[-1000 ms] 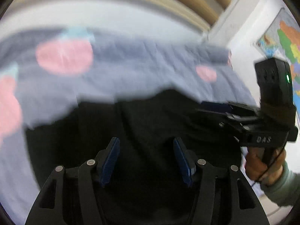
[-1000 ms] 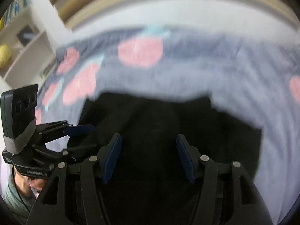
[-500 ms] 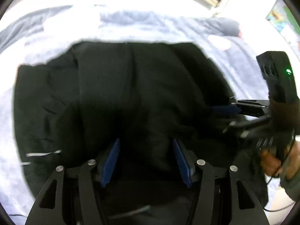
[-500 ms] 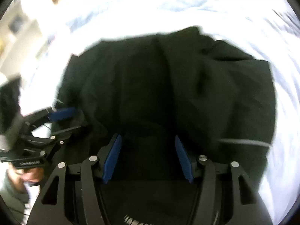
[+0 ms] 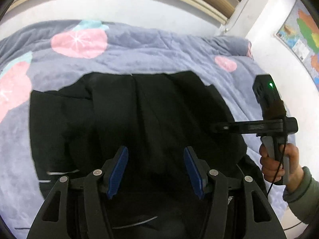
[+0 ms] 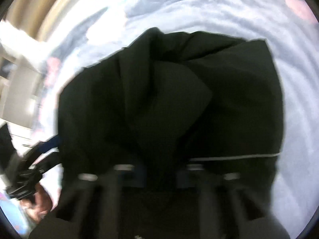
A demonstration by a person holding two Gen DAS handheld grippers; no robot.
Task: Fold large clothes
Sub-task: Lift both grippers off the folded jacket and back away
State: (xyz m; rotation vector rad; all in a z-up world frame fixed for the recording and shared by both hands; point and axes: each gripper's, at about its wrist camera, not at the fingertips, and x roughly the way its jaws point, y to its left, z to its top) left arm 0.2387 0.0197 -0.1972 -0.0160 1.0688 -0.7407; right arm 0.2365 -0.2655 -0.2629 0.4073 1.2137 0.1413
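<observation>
Garment (image 5: 151,119), black, lies bunched mid-blanket (image 5: 139,55). My left gripper (image 5: 155,171) hovers over its near edge, jaws wide, holding nothing. Right gripper (image 6: 159,177) is blurred; I cannot tell its opening.

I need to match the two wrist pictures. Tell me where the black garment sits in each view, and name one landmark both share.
Left wrist: the black garment fills the centre and lower middle, spread beyond the open left gripper, with the right gripper at its right edge.
Right wrist: the garment fills the centre, bunched in folds; the picture is blurred.
Shared landmark: the blue blanket with pink fruit prints under the garment.
</observation>
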